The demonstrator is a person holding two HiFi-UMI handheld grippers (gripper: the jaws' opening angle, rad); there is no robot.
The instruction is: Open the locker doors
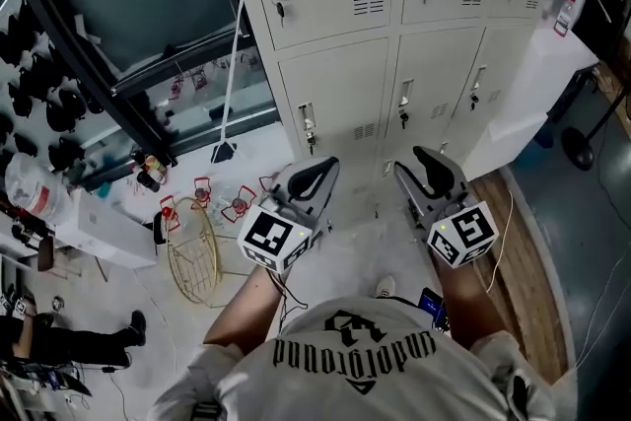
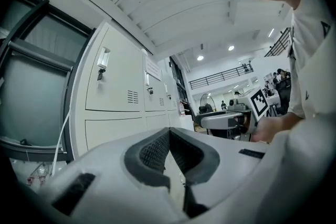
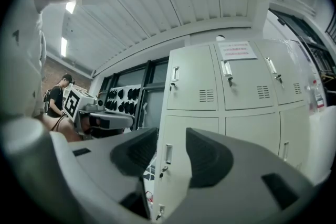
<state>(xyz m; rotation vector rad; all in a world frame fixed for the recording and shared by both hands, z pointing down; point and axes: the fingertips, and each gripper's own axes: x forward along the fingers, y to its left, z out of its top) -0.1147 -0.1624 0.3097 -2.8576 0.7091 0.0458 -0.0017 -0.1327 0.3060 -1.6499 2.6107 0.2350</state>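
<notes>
A bank of cream lockers (image 1: 394,25) stands ahead with every door closed. Each door has a small handle and a key, such as the lower left door's handle (image 1: 309,125). My left gripper (image 1: 320,168) hovers in front of the lower left door, apart from it. Its jaws meet at the tips (image 2: 169,132), shut on nothing. My right gripper (image 1: 426,158) is held beside it, before the lower middle door (image 1: 434,74). Its pads stand apart (image 3: 171,136), open and empty. Between them I see a lower door's handle (image 3: 168,153), still at a distance.
On the white floor to my left lie a wire basket (image 1: 194,251) and red clips (image 1: 237,204). A dark window frame (image 1: 108,64) runs up the left side. A white panel (image 1: 532,94) leans at the lockers' right, beside a wooden floor strip (image 1: 523,242). Someone's leg (image 1: 69,342) lies at lower left.
</notes>
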